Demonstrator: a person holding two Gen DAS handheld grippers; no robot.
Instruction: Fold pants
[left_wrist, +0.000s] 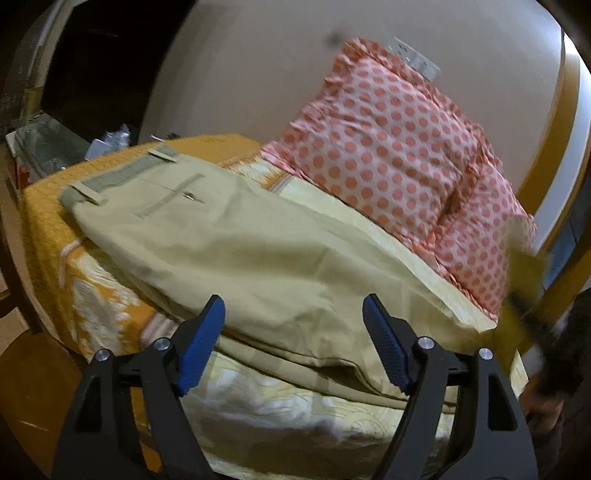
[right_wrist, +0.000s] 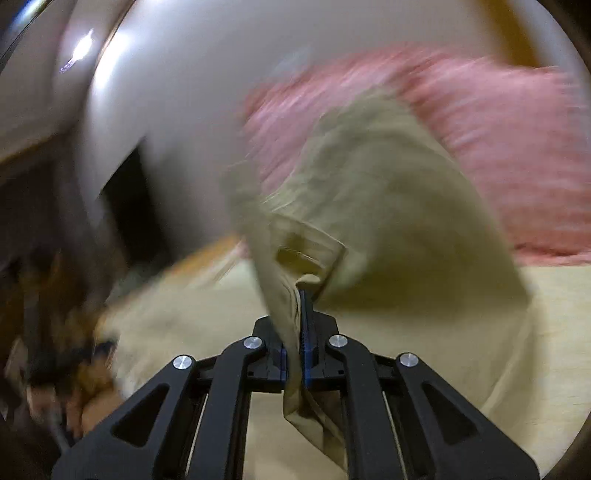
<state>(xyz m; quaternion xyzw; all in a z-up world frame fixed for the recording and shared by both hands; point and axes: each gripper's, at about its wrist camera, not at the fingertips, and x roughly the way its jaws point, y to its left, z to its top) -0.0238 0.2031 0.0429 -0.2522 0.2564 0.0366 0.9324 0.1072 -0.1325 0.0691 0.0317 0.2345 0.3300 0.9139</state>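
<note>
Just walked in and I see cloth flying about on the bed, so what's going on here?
A person with a gripper in each hand is folding khaki pants on a bed. The right gripper is shut on a hem end of the pants, lifted off the bed; that view is blurred by motion. The left gripper is open, holding nothing, just short of the pants. The waistband end lies flat on the bed, beside a polka-dot pillow.
</note>
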